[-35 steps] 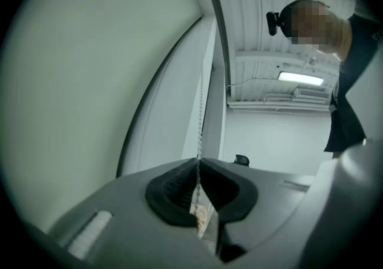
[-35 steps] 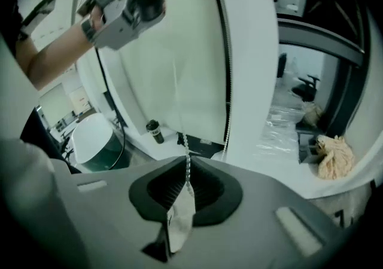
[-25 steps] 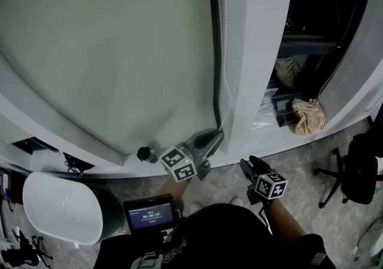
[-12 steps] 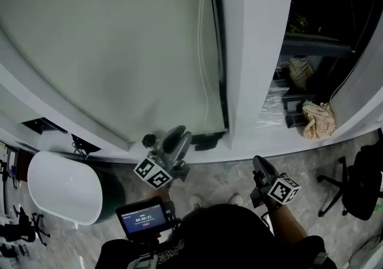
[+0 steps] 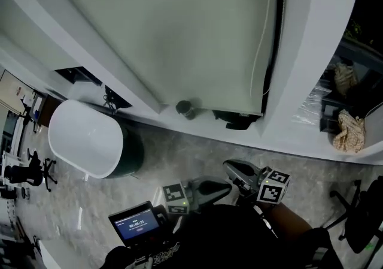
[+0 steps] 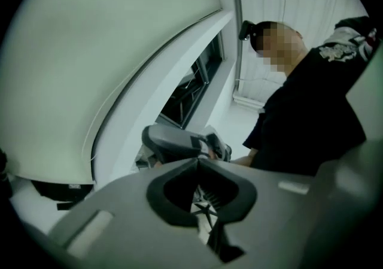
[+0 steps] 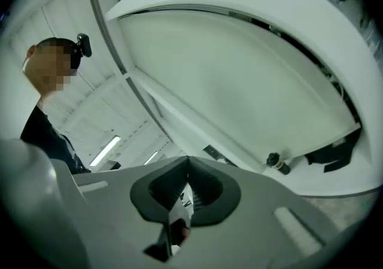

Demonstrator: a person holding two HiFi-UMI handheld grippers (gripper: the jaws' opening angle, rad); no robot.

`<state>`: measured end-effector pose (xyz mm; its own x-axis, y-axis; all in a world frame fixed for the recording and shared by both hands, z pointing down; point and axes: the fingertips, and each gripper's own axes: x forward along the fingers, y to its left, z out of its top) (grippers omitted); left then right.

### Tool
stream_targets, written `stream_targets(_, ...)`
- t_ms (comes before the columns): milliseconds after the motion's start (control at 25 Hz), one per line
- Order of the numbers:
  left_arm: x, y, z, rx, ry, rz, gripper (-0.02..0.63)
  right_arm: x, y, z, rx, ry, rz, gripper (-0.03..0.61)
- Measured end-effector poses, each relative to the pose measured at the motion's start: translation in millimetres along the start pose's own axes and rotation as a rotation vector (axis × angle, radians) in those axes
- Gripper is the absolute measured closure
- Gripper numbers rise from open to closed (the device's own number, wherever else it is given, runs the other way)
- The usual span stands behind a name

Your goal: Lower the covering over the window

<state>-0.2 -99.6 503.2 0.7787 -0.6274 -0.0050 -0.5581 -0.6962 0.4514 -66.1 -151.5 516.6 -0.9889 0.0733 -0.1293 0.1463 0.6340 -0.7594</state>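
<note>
A pale green roller blind (image 5: pixel 179 28) covers the window down to the sill, and its thin cord (image 5: pixel 263 52) hangs free along the right edge. Both grippers sit low in the head view, close to the person's body and well away from the blind. My left gripper (image 5: pixel 225 188) points right with its marker cube (image 5: pixel 173 197) behind it. Its jaws have just closed on nothing and meet tip to tip (image 6: pixel 197 160). My right gripper (image 5: pixel 230 168) lies just above it. Its jaws have also just closed empty (image 7: pixel 188 159), with the blind (image 7: pixel 239 82) ahead.
A small dark knob (image 5: pixel 184 108) and a black bracket (image 5: pixel 236 121) sit on the white sill (image 5: pixel 299 142). A white tub (image 5: pixel 84 139) stands at the left. A small screen (image 5: pixel 136 221) hangs near the person's body. Cloth and clutter (image 5: pixel 350 130) lie at the right.
My left gripper left the cord's lower end, opened, then drew back toward the body and shut. My right gripper closed and lifted level. The head view swung left.
</note>
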Motion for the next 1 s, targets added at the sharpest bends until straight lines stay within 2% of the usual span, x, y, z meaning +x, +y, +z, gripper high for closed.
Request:
stream_targets(160, -19.6, -33.0, -10.5, 0.048, 0.065, -0.078, 0.618, 27.2, 49.8, -32.3, -0.039, 0.046, 0.126, 0.571)
stream_targets(280, -50.2, -56.3, -29.2, 0.076, 0.103, -0.168, 0.617, 45.6, 84.1, -63.9, -0.120, 0.066, 0.158, 0.571)
stream_targets(360, -79.2, -72.7, -39.3, 0.102, 0.107, -0.189, 0.617, 58.6, 103.9, -88.0, -0.162, 0.043, 0.140, 0.571)
stream_targets(520, -132.4, -100.9, -54.7, 0.155, 0.100, -0.176, 0.611, 83.2, 139.2, -128.5, -0.219, -0.037, 0.048, 0.571)
stream_targets(800, -181.6, -155.1, -62.5, 0.138, 0.084, -0.329, 0.611, 88.7, 183.1, -164.4, -0.244, -0.123, -0.102, 0.571)
stream_targets(1000, -191.7, -183.6, -73.6, 0.105, 0.070, -0.337, 0.611, 80.8, 201.5, -188.8, -0.249, -0.110, -0.136, 0.571)
